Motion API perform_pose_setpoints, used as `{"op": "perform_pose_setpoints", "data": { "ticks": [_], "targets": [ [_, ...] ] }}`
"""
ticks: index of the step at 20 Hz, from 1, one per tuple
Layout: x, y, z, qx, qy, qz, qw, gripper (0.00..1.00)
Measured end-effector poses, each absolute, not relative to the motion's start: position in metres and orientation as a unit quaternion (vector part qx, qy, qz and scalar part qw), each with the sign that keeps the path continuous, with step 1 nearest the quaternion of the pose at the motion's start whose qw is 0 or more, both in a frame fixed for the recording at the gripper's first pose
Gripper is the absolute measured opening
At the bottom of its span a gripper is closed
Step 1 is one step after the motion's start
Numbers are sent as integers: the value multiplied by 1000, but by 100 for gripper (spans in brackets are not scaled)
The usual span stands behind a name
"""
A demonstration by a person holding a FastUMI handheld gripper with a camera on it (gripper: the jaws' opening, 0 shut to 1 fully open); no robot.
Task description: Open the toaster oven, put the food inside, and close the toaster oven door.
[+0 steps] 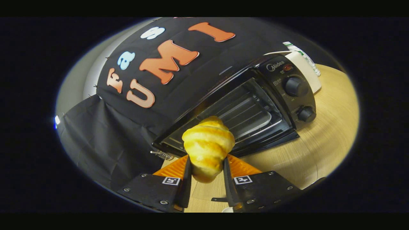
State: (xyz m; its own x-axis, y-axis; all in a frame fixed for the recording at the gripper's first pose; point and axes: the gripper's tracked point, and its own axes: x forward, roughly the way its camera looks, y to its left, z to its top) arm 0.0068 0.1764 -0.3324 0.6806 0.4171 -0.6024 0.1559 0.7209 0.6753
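Croissant held before open toaster oven.

The gripper (207,166) fingers (188,179) clamp the croissant (207,147) from both sides, its long axis pointing ahead. The toaster oven (255,105) stands just beyond on the bench (322,143), door (243,147) lowered, cavity and wire rack (246,115) lying ahead and slightly right of the fingers.

The gripper (207,166) is pinching a croissant (208,147) between both fingers, holding it just before the open toaster oven (255,108) sitting on the wooden table (322,143).
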Motion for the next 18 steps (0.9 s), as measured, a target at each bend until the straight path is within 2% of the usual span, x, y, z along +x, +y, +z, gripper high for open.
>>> {"op": "perform_pose_setpoints", "data": {
  "ticks": [11,18],
  "targets": [
    [55,178,-355,360,388,51,847,46],
    [80,177,-368,316,380,34,869,46]
  ]
}}
